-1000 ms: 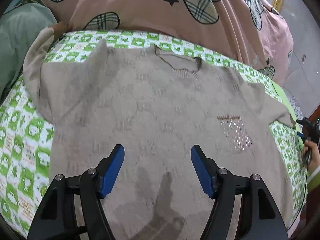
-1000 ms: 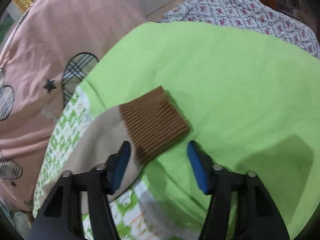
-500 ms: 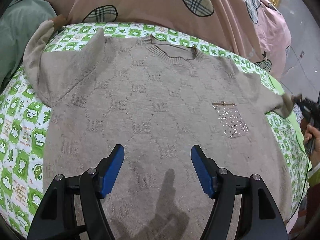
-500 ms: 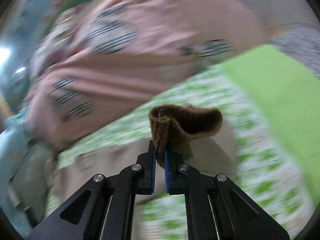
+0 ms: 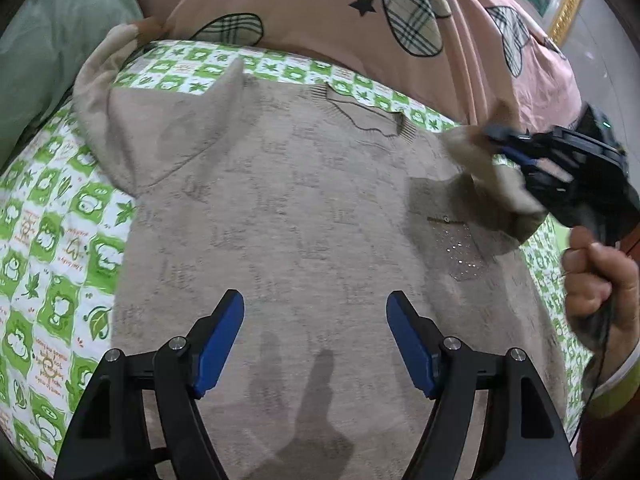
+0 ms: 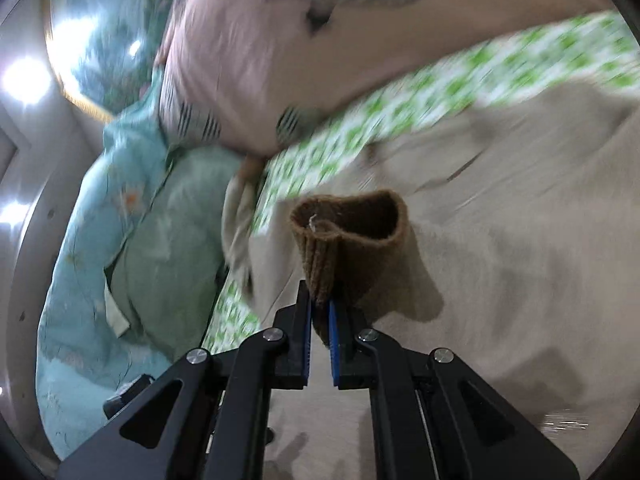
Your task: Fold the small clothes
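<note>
Sweater (image 5: 320, 208), beige, is spread front-up on a green-and-white checked sheet (image 5: 52, 248). Its brown cuff (image 6: 352, 240) is clamped between the closed jaws of the right gripper (image 6: 319, 312) and lifted above the chest. The left gripper (image 5: 314, 320) is held wide open over the hem, gripping nothing.

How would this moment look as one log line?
right gripper: shut on brown cuff | left gripper: open over beige sweater
</note>
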`<state>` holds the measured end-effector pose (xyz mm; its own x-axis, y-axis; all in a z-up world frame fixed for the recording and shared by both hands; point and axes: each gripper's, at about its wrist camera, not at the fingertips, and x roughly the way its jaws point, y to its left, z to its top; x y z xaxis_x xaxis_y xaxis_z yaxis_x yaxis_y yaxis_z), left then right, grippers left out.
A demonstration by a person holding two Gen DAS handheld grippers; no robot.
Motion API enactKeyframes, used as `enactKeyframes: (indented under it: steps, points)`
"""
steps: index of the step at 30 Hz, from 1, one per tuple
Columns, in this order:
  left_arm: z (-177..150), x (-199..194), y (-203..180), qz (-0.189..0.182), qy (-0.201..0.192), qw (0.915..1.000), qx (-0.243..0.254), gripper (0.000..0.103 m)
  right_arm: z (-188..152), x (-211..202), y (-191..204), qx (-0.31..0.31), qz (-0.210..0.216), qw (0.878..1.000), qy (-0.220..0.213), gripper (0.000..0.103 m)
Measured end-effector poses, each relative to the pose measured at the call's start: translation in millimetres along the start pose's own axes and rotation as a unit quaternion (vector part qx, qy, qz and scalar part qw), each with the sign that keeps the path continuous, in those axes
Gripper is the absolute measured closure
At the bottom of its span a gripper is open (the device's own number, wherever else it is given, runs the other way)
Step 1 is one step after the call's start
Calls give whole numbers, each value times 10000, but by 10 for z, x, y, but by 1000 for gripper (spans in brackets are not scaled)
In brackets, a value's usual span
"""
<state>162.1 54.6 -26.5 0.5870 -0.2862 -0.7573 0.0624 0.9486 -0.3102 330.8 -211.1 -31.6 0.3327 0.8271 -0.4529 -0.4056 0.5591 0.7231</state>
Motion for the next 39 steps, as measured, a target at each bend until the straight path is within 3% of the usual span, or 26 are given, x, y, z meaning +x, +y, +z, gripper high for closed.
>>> enactKeyframes:
  steps: [4, 7, 10, 11, 12, 17, 23, 25, 27, 29, 31, 33, 39]
  points:
    - [29, 6, 164, -18, -20, 9998, -208, 29, -55, 563, 131, -104, -4, 9992, 384, 93]
    - [74, 42, 247, -91, -41, 9991, -402, 28, -86, 798, 89, -42, -39, 9986, 527, 86]
    - [125, 142, 301, -193, 3, 9982, -560, 28, -86, 781, 18, 226, 161, 9978, 596, 58]
    - [143, 181, 306, -218, 43, 9979, -603, 28, -99, 686, 10, 223, 177, 9984, 496, 43]
    - [170, 238, 322, -264, 82, 9975, -655, 28, -101, 608, 12, 198, 172, 9988, 406, 40]
    - [348, 472, 290, -479, 142, 9955, -811, 28, -133, -55, -80, 245, -4, 9995, -223, 40]
    - [676, 841, 177, -595, 122, 9937, -943, 29, -266, -854, -409, 567, -594, 9923, -923, 40]
    - [797, 957, 175, -585, 61, 9933, -998, 42, -295, -1096, -546, 711, -789, 9880, -1125, 40]
    - [884, 1055, 164, -607, 112, 9942, -886, 97, -314, -1371, -711, 822, -1056, 9823, -1311, 40]
    - [919, 1011, 133, -648, 55, 9946, -807, 96, -319, -1626, -878, 861, -1418, 9748, -1494, 40]
    - [899, 740, 111, -551, -401, 9955, -663, 96, -291, -1770, -1052, 979, -1702, 9674, -1601, 40]
    - [850, 582, 196, -356, -575, 9957, -637, 96, -233, -1822, -1205, 1115, -1802, 9635, -1634, 40]
    - [702, 811, 426, -329, 5, 9966, -757, 92, 82, -1522, -1462, 934, -2102, 9657, -1202, 40]
